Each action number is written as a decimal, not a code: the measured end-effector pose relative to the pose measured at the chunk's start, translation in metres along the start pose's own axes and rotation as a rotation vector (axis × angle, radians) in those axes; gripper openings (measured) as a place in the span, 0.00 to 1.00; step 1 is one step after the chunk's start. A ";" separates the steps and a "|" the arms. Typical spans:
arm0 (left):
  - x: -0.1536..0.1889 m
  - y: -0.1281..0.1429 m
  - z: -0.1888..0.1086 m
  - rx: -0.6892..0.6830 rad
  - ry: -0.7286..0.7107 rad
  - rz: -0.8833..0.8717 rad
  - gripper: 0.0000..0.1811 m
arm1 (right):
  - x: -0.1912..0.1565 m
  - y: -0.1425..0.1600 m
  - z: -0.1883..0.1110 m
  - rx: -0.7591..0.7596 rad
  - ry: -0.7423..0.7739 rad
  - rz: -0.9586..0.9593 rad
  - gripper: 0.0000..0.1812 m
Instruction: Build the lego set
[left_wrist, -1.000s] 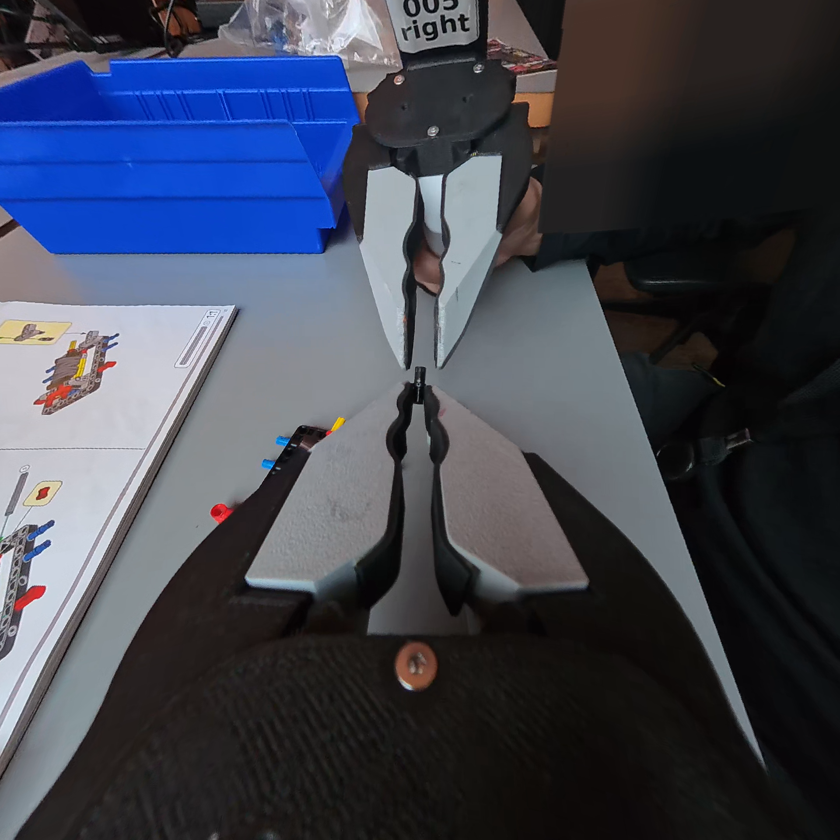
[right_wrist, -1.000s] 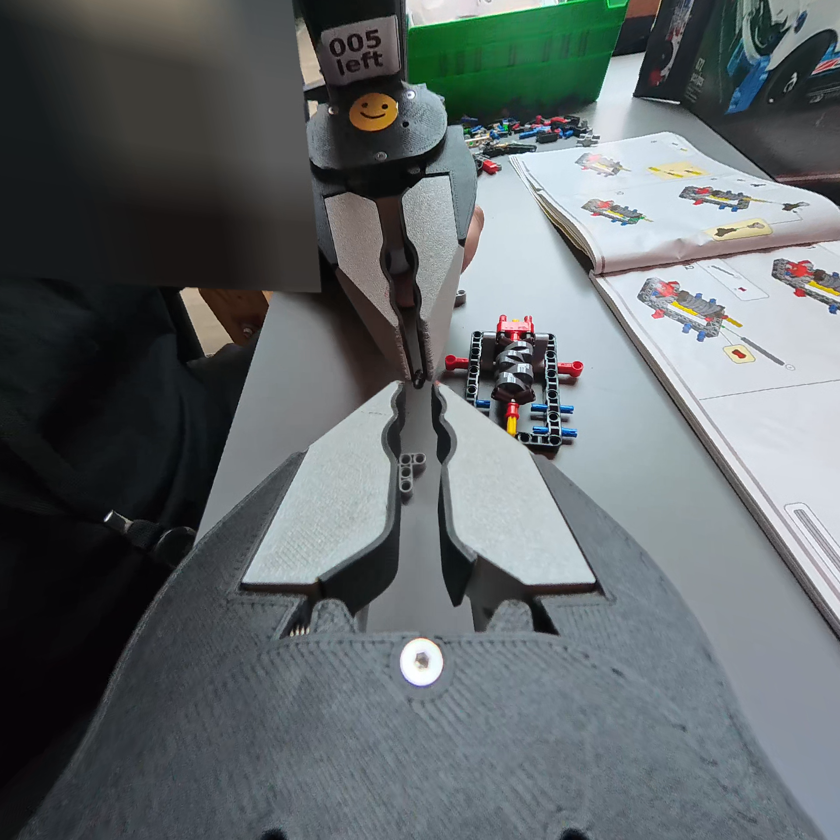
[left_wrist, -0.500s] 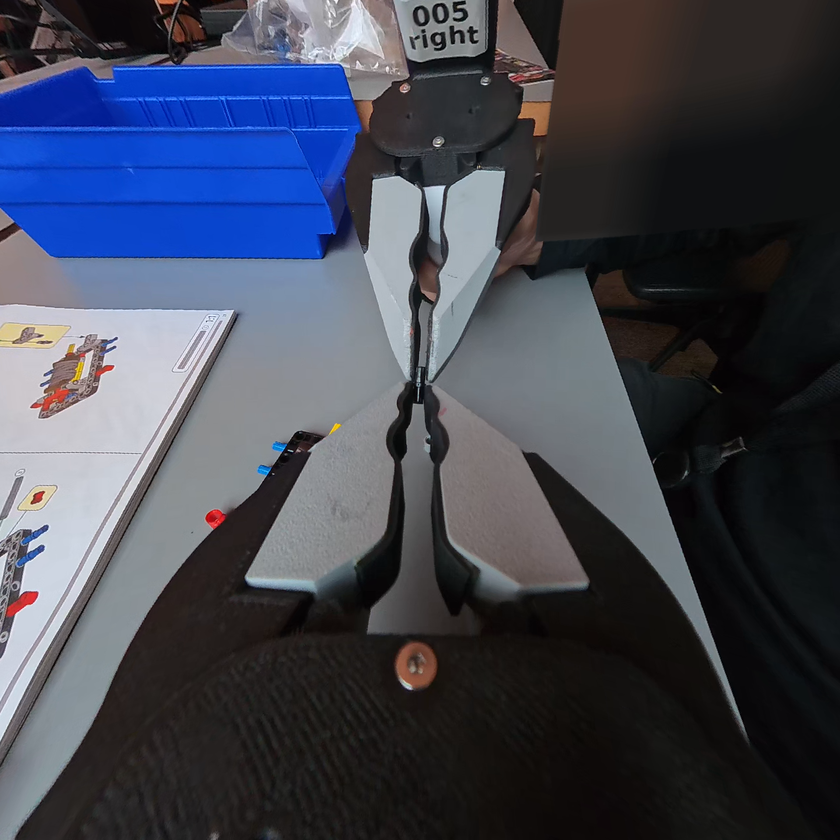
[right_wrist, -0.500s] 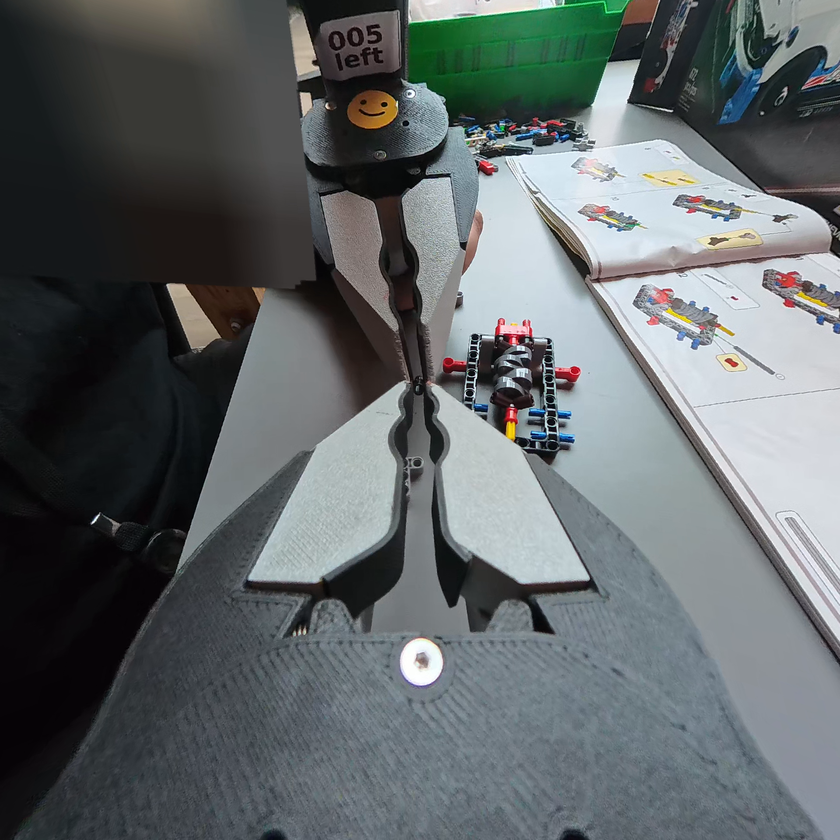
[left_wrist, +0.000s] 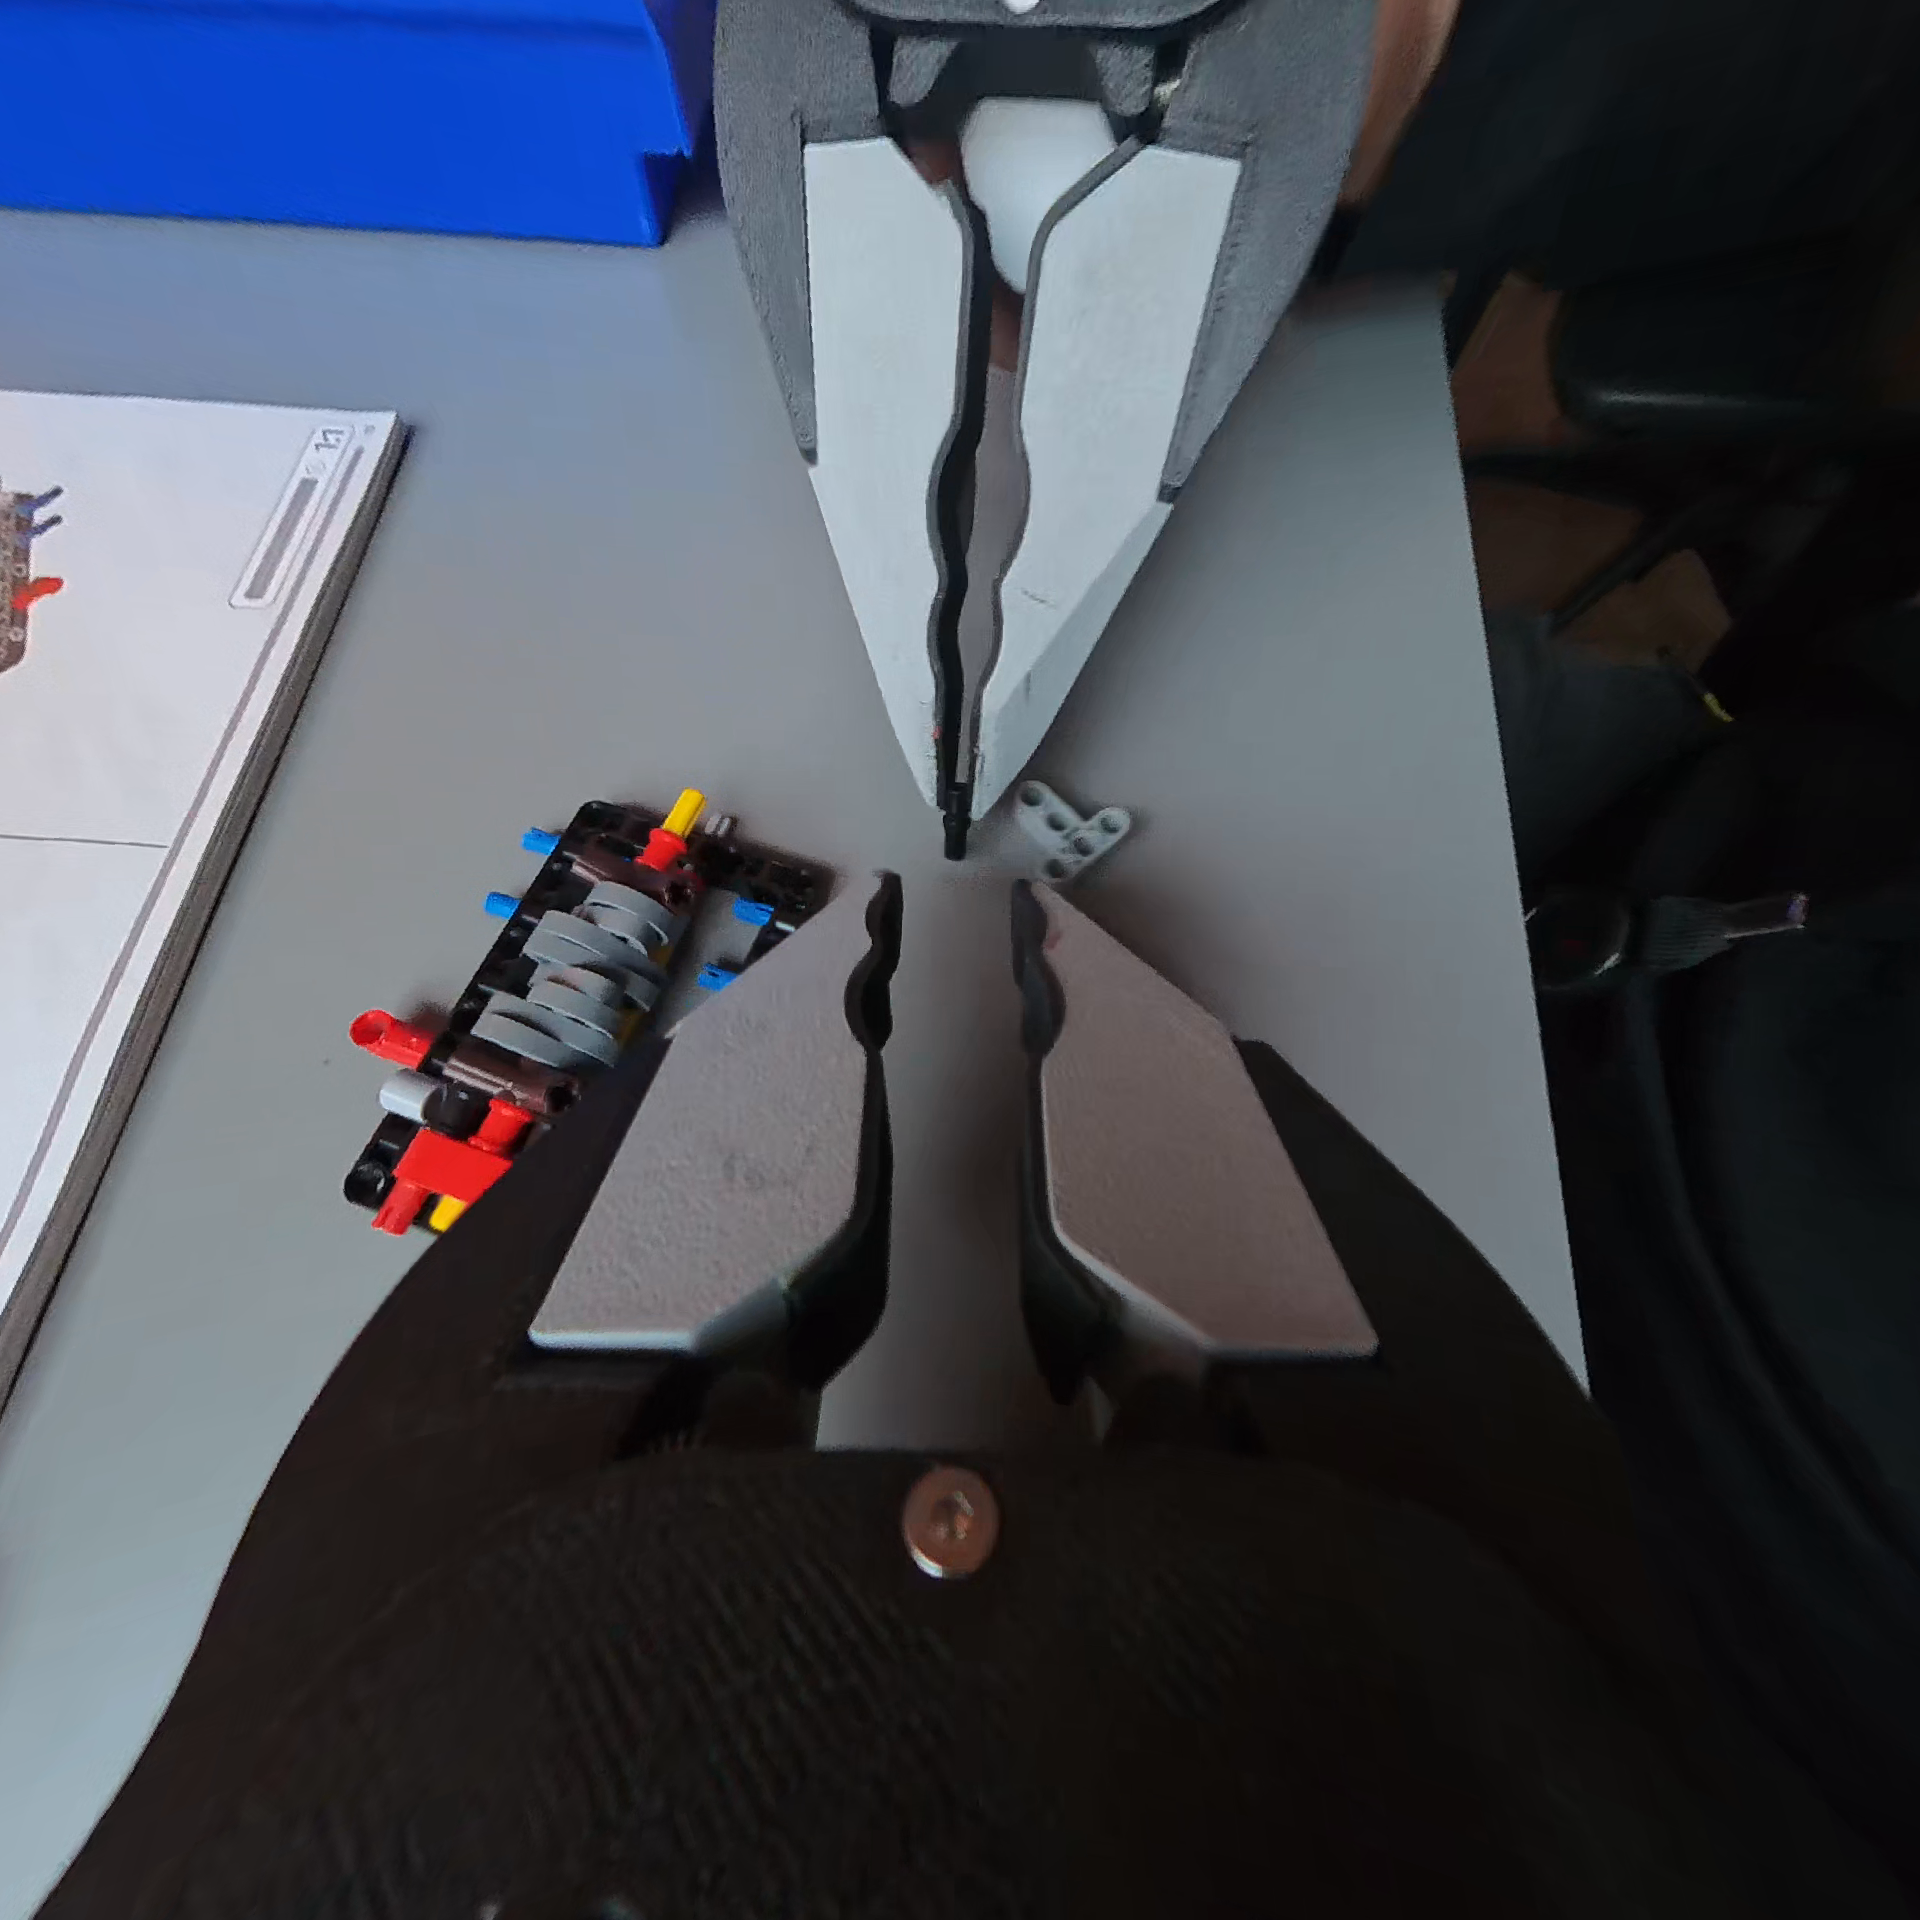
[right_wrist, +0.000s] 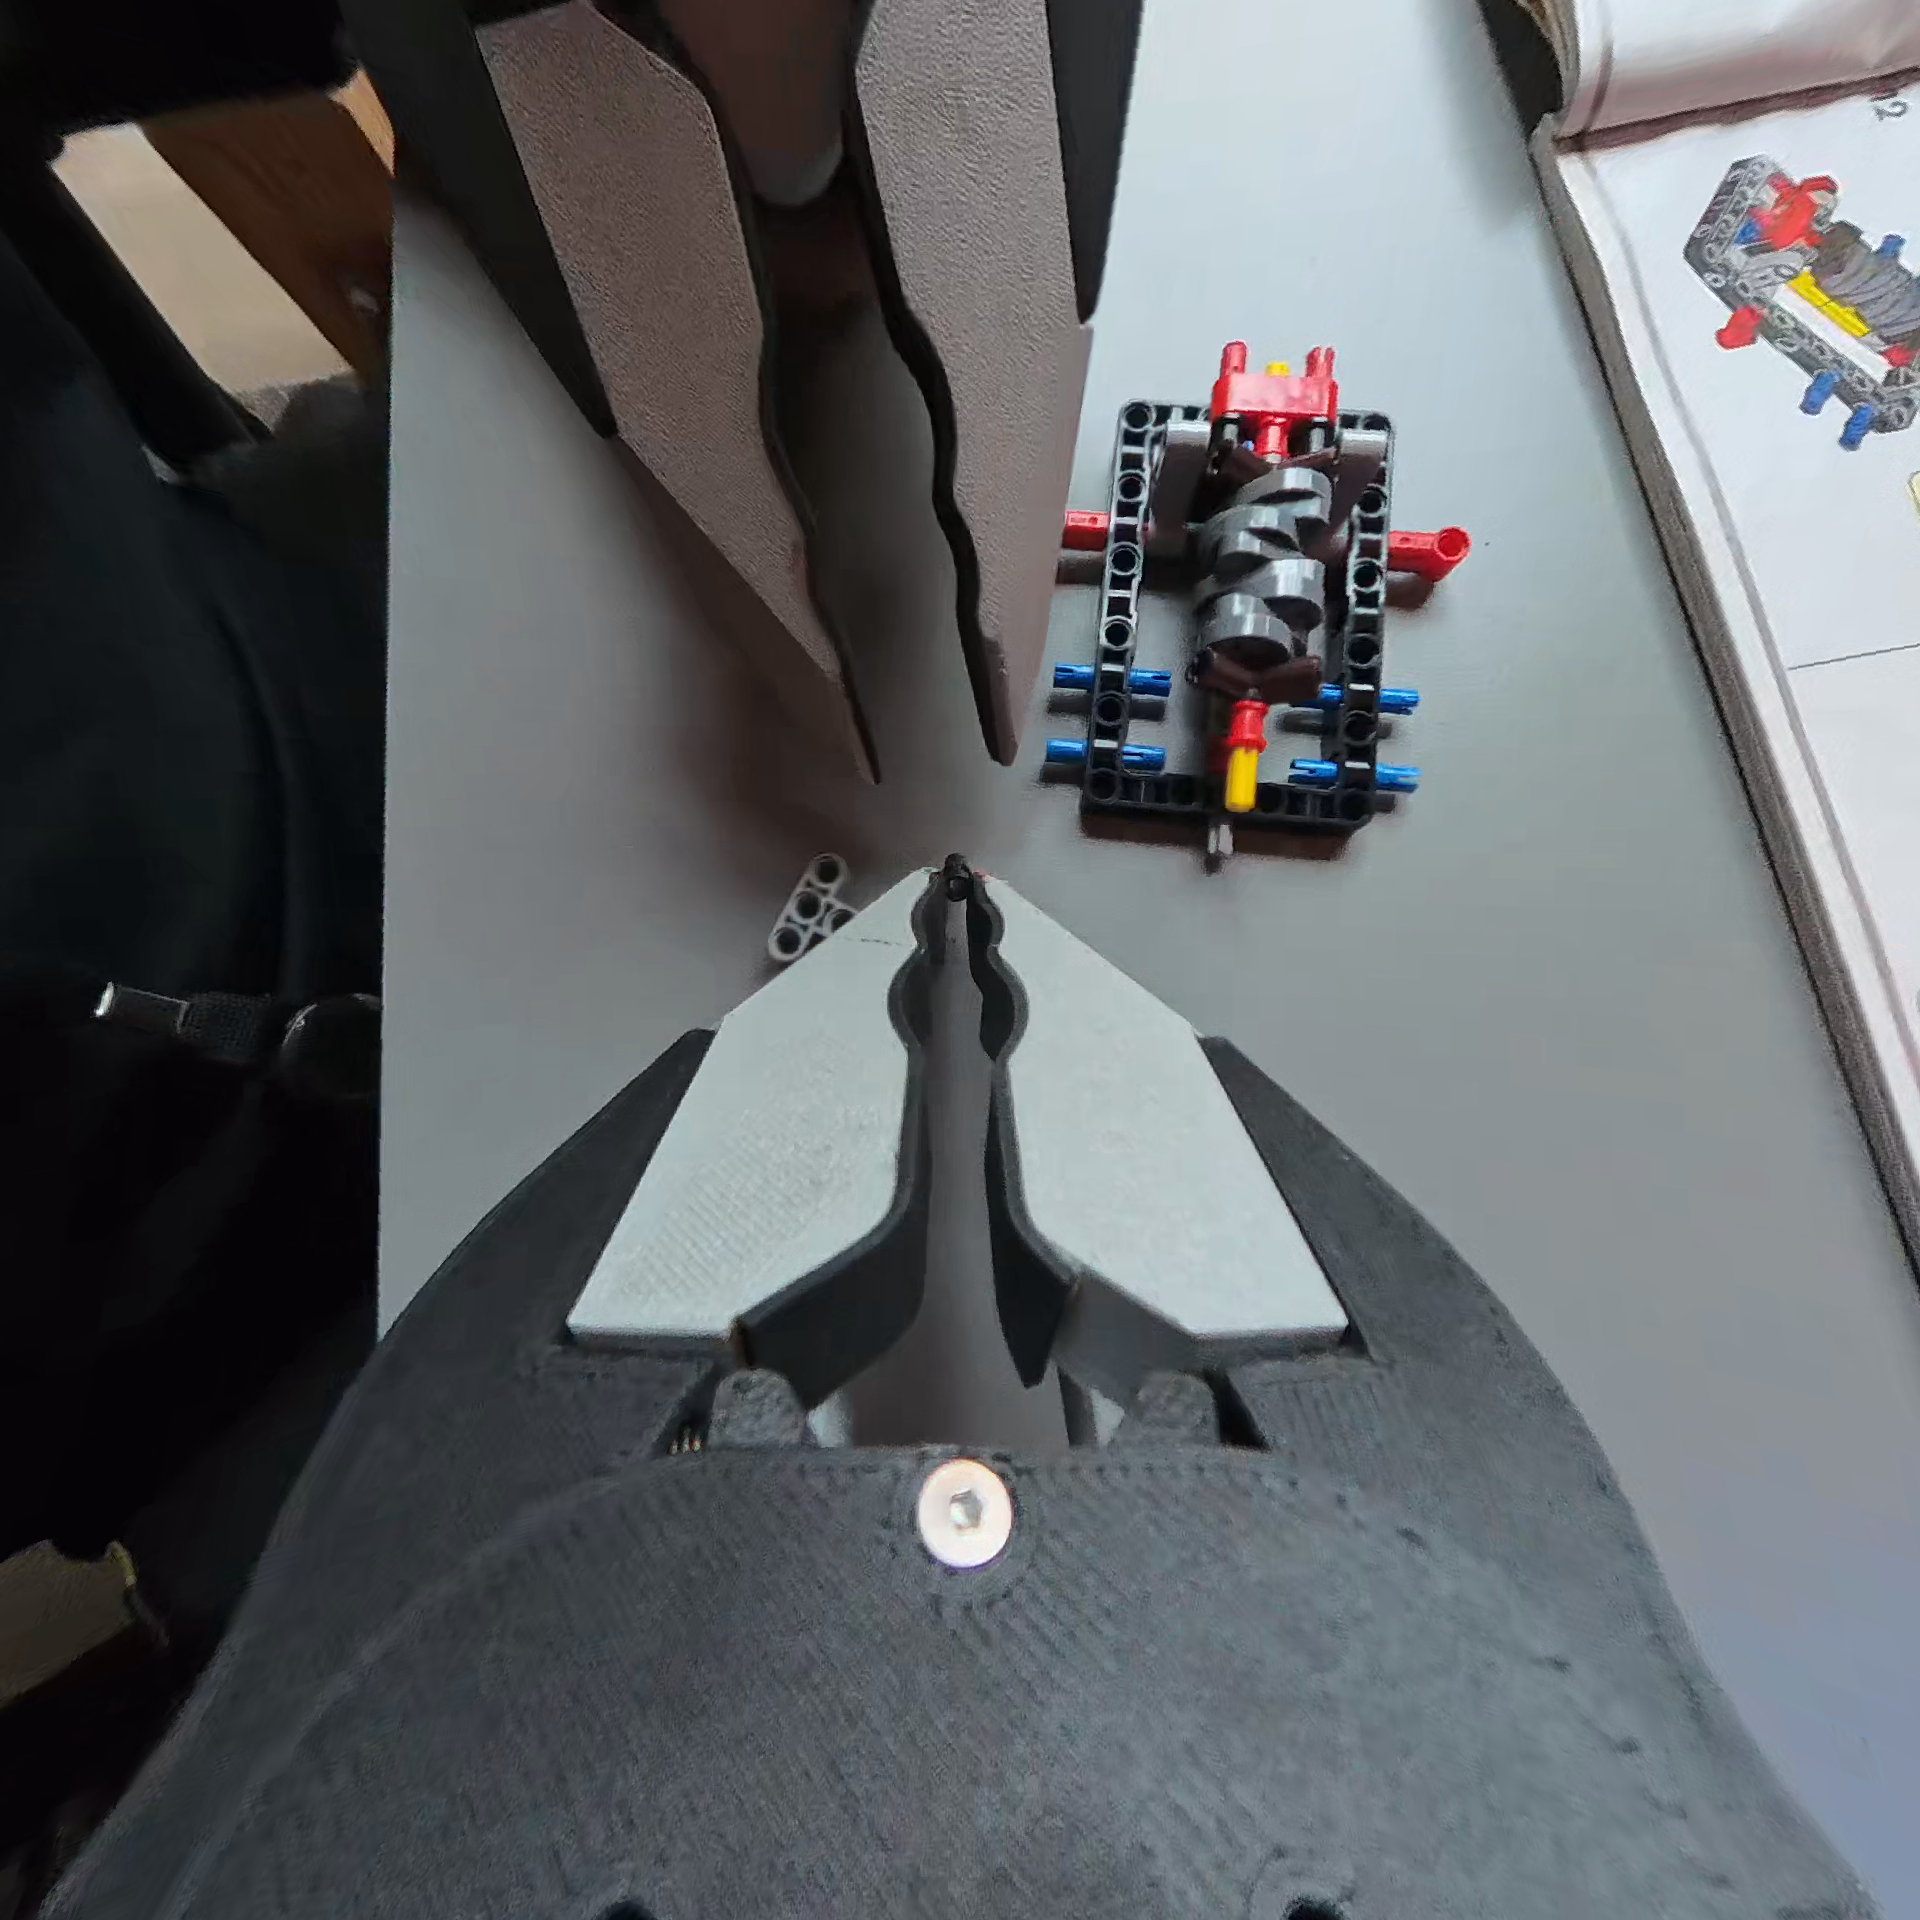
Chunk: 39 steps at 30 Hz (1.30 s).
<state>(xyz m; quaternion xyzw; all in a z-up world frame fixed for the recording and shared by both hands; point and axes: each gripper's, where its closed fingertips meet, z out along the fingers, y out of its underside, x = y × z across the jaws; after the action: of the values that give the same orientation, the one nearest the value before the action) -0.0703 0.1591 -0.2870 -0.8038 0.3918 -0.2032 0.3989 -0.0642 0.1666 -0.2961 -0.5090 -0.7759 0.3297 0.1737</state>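
Observation:
My right gripper is shut on a small black pin that sticks out of its tips. In the left wrist view the right gripper faces me with the pin at its tip. My left gripper is open and empty, its tips just short of the pin. It shows opposite in the right wrist view. A small grey angled beam lies on the table by the tips, also seen in the right wrist view. The black-framed lego assembly with grey crank, red, blue and yellow pins lies flat beside them.
The open instruction booklet lies beyond the assembly, and shows in the right wrist view. A blue bin stands at the back. The grey table's edge runs close to the grippers, with a dark chair and clothing past it. Left and right tips are no more than a few centimetres apart.
The black pin went from my left gripper to my right: the right shut on it, then the left opened and drew back. Both grippers dropped closer to the table.

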 end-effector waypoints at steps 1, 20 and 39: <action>-0.001 0.002 0.002 -0.018 -0.013 -0.006 0.10 | -0.001 -0.001 0.000 -0.022 0.008 -0.009 0.00; 0.040 0.006 0.023 -0.127 0.049 0.038 0.09 | -0.037 0.014 -0.031 -0.057 0.043 0.089 0.00; 0.036 0.002 0.029 -0.125 0.187 0.139 0.04 | -0.037 0.013 -0.023 -0.252 0.056 0.093 0.00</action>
<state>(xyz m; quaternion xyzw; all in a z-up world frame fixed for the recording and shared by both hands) -0.0308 0.1439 -0.3054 -0.7756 0.4938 -0.2242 0.3230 -0.0256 0.1441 -0.2863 -0.5713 -0.7816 0.2229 0.1145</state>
